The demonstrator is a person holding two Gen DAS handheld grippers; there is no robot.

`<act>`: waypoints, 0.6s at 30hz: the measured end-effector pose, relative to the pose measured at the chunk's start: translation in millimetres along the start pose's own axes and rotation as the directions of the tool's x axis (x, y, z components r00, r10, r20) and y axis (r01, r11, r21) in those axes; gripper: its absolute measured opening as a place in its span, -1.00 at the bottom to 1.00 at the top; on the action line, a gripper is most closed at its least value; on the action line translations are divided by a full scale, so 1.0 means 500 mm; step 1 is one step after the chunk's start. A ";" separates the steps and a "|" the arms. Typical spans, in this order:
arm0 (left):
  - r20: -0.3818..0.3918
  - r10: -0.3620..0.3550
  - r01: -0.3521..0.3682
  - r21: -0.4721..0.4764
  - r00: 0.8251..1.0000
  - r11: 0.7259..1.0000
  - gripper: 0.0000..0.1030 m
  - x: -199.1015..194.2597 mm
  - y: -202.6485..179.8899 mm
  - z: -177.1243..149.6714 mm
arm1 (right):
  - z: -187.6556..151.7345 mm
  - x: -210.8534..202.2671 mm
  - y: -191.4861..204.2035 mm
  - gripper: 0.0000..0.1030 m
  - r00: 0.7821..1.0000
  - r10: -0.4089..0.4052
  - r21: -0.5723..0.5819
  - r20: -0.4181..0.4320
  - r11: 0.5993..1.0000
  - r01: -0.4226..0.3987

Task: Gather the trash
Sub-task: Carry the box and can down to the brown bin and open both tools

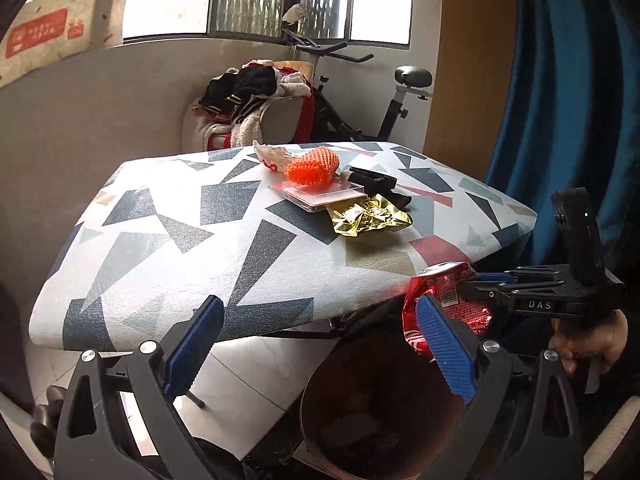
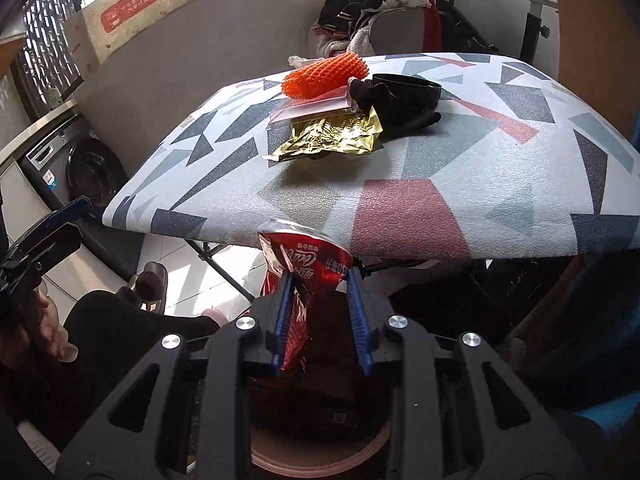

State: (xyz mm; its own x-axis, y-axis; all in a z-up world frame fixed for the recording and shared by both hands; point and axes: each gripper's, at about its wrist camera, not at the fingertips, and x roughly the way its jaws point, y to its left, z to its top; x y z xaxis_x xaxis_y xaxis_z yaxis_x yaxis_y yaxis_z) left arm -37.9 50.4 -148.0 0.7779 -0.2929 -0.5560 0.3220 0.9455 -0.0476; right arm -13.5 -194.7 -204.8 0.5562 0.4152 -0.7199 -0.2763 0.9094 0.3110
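My right gripper (image 2: pixel 320 312) holds a crumpled red cola can (image 2: pixel 304 268) between its blue pads, above a round brown bin (image 2: pixel 320 456) on the floor. The can (image 1: pixel 448 300), the right gripper (image 1: pixel 492 288) and the bin (image 1: pixel 372 400) also show in the left wrist view. My left gripper (image 1: pixel 320 344) is open and empty, off the table's near edge above the bin. A crumpled gold foil wrapper (image 1: pixel 368 220) (image 2: pixel 332 136) lies on the patterned table (image 1: pixel 160 232) (image 2: pixel 500 184). A torn white wrapper (image 1: pixel 272 156) lies at the far edge.
An orange spiky ball (image 1: pixel 312 166) sits on a clear flat case (image 1: pixel 324 196), next to a black object (image 1: pixel 376 180). Behind the table are a chair piled with clothes (image 1: pixel 248 100) and an exercise bike (image 1: pixel 360 100). A blue curtain (image 1: pixel 560 100) hangs right. A washing machine (image 2: pixel 80 172) stands left.
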 end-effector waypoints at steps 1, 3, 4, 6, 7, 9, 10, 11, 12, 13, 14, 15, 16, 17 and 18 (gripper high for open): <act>-0.005 0.008 -0.008 -0.012 1.000 1.000 0.83 0.001 0.005 -0.005 | -0.006 0.009 0.000 -0.42 1.000 0.001 -0.001 -0.019 1.000 -0.001; 0.005 0.025 -0.025 -0.031 1.000 0.999 0.84 -0.002 0.013 -0.005 | -0.017 0.026 0.000 -0.42 0.999 -0.002 0.000 -0.052 1.000 0.002; 0.011 0.033 -0.032 -0.038 0.999 0.999 0.84 -0.003 0.016 -0.005 | -0.020 0.032 0.000 -0.42 0.998 -0.001 0.001 -0.064 1.000 0.001; -0.001 0.037 -0.037 -0.044 0.999 0.998 0.85 0.002 0.019 -0.007 | -0.023 0.043 0.001 -0.42 0.997 -0.004 0.000 -0.082 1.000 0.004; -0.013 0.036 -0.037 -0.043 0.999 0.998 0.85 0.008 0.020 -0.007 | -0.025 0.047 0.002 -0.42 0.996 -0.006 -0.004 -0.088 1.000 0.006; -0.028 0.039 -0.040 -0.043 0.999 0.998 0.85 0.017 0.020 -0.008 | -0.028 0.054 0.006 -0.42 0.995 -0.010 -0.014 -0.099 1.000 0.008; -0.034 0.040 -0.041 -0.041 0.999 0.998 0.85 0.020 0.017 -0.009 | -0.030 0.056 0.008 -0.42 0.994 -0.010 -0.019 -0.105 1.000 0.008; -0.038 0.041 -0.043 -0.038 0.998 0.998 0.85 0.021 0.016 -0.009 | -0.031 0.058 0.010 -0.42 0.994 -0.010 -0.024 -0.112 1.000 0.008; -0.039 0.040 -0.042 -0.035 0.998 0.999 0.85 0.022 0.015 -0.009 | -0.032 0.061 0.011 -0.42 0.993 -0.013 -0.029 -0.119 1.000 0.009; -0.037 0.039 -0.041 -0.035 0.999 0.999 0.85 0.020 0.015 -0.010 | -0.032 0.063 0.012 -0.37 0.992 -0.017 -0.032 -0.124 0.999 0.013; -0.035 0.040 -0.041 -0.036 0.999 0.998 0.85 0.020 0.014 -0.010 | -0.033 0.065 0.013 -0.37 0.992 -0.025 -0.036 -0.128 0.999 0.021; -0.035 0.041 -0.042 -0.040 0.999 0.998 0.85 0.020 0.015 -0.011 | -0.033 0.066 0.013 -0.27 0.991 -0.030 -0.038 -0.131 0.999 0.025; -0.037 0.043 -0.045 -0.045 0.998 0.998 0.85 0.020 0.017 -0.012 | -0.033 0.066 0.013 -0.08 0.991 -0.037 -0.039 -0.131 0.999 0.033; -0.040 0.046 -0.049 -0.052 0.998 0.997 0.85 0.022 0.019 -0.012 | -0.034 0.066 0.012 0.01 0.991 -0.044 -0.038 -0.128 0.999 0.039; -0.043 0.047 -0.050 -0.060 0.998 0.997 0.85 0.022 0.022 -0.013 | -0.033 0.065 0.010 0.13 0.991 -0.048 -0.035 -0.125 0.998 0.044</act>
State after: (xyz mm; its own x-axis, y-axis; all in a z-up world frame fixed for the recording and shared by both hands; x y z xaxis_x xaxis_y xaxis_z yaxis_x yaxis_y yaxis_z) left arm -29.3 58.5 -160.2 0.7683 -0.2415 -0.5928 0.2499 0.9658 -0.0696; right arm -9.9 -177.3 -237.0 0.4667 0.3648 -0.8057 -0.2788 0.9252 0.2574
